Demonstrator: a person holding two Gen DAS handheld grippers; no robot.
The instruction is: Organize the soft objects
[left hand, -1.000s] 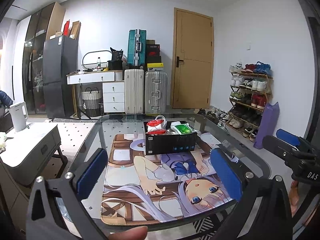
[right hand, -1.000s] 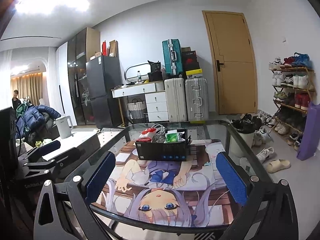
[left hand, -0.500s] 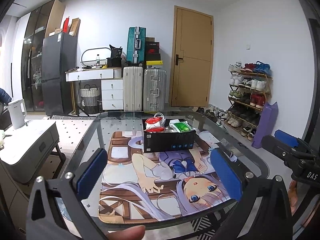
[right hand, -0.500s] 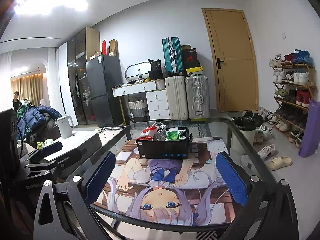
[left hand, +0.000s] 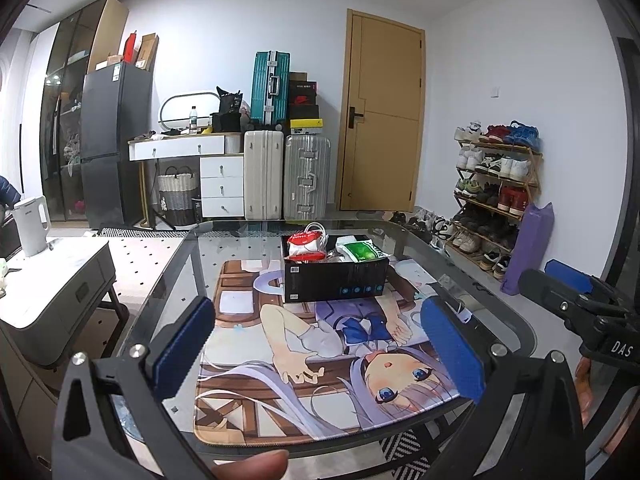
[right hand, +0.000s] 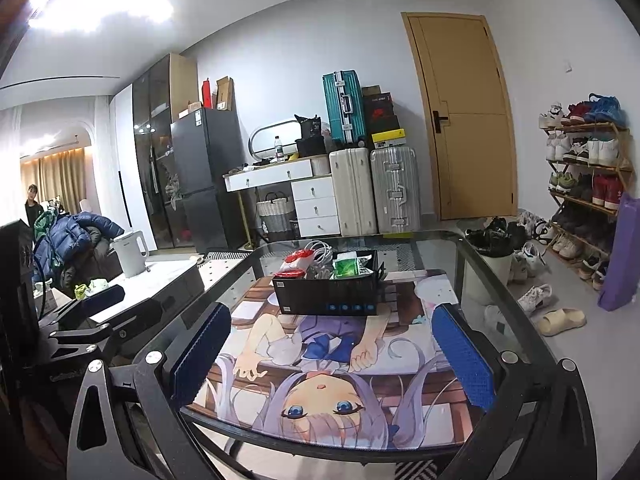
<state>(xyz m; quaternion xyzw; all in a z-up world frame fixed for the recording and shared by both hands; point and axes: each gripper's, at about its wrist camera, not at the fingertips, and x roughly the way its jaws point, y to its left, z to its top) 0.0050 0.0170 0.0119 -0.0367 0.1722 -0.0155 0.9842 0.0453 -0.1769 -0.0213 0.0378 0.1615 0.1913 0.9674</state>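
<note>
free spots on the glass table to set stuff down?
Free: printed anime desk mat between the black cardboard box and the near table edge; bare glass left of and behind the box. Crowded: the box itself, packed with packets and white cable.

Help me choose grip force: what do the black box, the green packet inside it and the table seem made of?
Black box: likely matte printed cardboard, with crisp edges.
Green packet: glossy plastic film, crinkled and shiny.
Table: clear glass top, floor showing through, with a dark rim.

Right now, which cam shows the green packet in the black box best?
Left wrist: the green packet faces the camera above the black box rim. Right wrist shows it smaller, partly hidden by the box wall.
</note>
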